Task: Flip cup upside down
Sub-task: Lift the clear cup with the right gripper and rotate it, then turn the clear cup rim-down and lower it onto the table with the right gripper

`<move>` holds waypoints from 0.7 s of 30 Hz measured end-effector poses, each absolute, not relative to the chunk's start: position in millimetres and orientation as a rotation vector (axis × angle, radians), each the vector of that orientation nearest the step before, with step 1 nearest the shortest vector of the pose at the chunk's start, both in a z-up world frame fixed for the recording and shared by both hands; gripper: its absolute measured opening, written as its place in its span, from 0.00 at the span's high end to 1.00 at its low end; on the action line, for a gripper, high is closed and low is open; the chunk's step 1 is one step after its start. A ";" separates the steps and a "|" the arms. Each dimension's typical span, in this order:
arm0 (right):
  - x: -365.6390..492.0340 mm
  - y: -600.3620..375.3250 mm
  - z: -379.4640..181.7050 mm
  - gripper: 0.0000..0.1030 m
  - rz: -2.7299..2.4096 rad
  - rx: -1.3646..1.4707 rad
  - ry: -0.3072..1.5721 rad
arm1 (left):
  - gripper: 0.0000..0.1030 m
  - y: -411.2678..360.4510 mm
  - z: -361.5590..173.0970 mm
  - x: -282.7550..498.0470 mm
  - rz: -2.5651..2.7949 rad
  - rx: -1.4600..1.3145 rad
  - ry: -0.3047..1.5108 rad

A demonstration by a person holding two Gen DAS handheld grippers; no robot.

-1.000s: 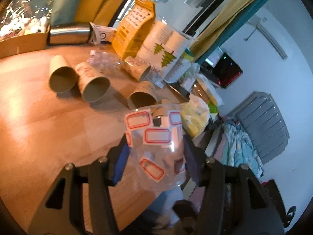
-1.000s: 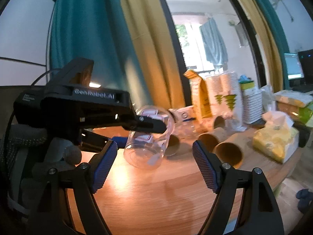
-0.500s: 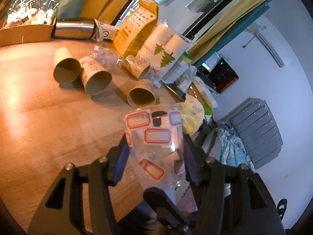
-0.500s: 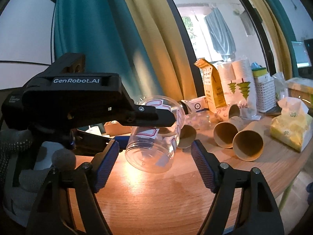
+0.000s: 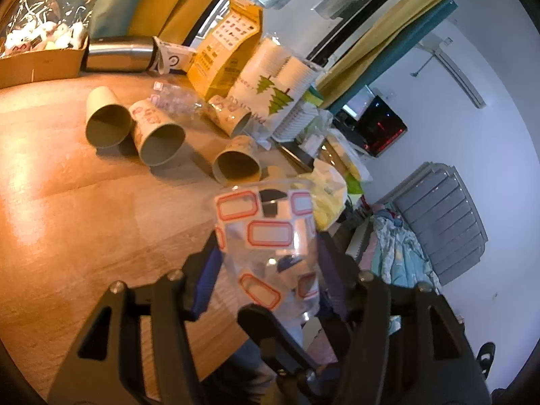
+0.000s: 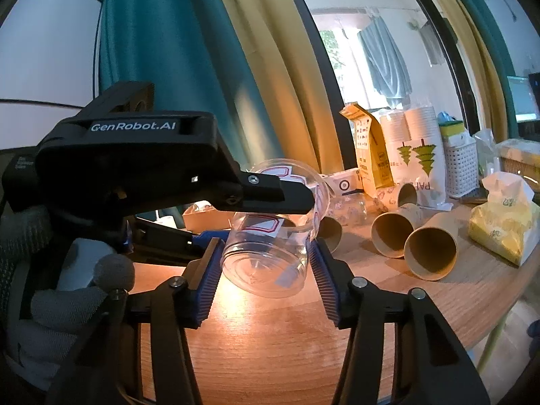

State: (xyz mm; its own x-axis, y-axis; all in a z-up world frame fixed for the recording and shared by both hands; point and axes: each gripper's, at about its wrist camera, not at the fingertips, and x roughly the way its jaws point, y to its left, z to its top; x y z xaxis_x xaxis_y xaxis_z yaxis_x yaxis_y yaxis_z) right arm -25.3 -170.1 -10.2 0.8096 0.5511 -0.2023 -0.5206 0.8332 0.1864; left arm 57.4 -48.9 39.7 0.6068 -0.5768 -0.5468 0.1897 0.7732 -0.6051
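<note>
Item: clear plastic cup [image 6: 270, 233], thin-walled, with red-bordered stickers on its side. We find it held in the air above the tabletop [image 6: 270, 354], lying roughly on its side, its base towards the right wrist camera.

Holder: left gripper [image 5: 266, 260], fingers clenched on the cup's wall about midway along its length, blue pads [image 5: 207, 280] pressed to either side.

Second tool: right gripper [image 6: 266, 270], fingers set either side of the cup's base end. They stand very near the wall; we cannot tell whether they touch or press it.

Handling, as we judge it: very light and empty, so it needs little force. The wall looks soft and springy, liable to buckle or crack under a hard squeeze. The smooth plastic may slip or spin between pads during the turn. We would take hold near the base, where the stiffer bottom ring resists crushing, rather than at the open rim.

Surroundings: several paper cups [image 6: 430, 253] lying on their sides, a yellow carton [image 5: 224, 57] and a sleeve of stacked cups [image 6: 415, 148] farther back.
</note>
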 end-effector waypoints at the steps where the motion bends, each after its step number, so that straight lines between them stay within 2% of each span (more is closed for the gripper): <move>1: -26.0 -169.2 -10.2 0.49 0.574 0.122 0.253 | 0.42 -48.2 38.4 57.8 -0.469 -0.532 0.812; 4: -25.8 -167.7 -9.3 0.50 0.576 0.114 0.259 | 0.35 -45.3 33.2 59.1 -0.466 -0.546 0.834; 9: -22.3 -162.2 -10.2 0.50 0.597 0.101 0.303 | 0.31 -33.0 33.1 54.5 -0.457 -0.546 0.819; 11: -17.3 -160.2 -9.6 0.50 0.615 0.105 0.337 | 0.21 -25.3 36.8 50.4 -0.447 -0.520 0.791; 16: 0.2 -153.5 -2.5 0.50 0.652 0.053 0.447 | 0.21 -2.0 46.1 37.8 -0.415 -0.384 0.701; 21: 30.3 -141.2 9.7 0.50 0.744 -0.078 0.692 | 0.21 21.7 37.4 25.0 -0.313 -0.195 0.586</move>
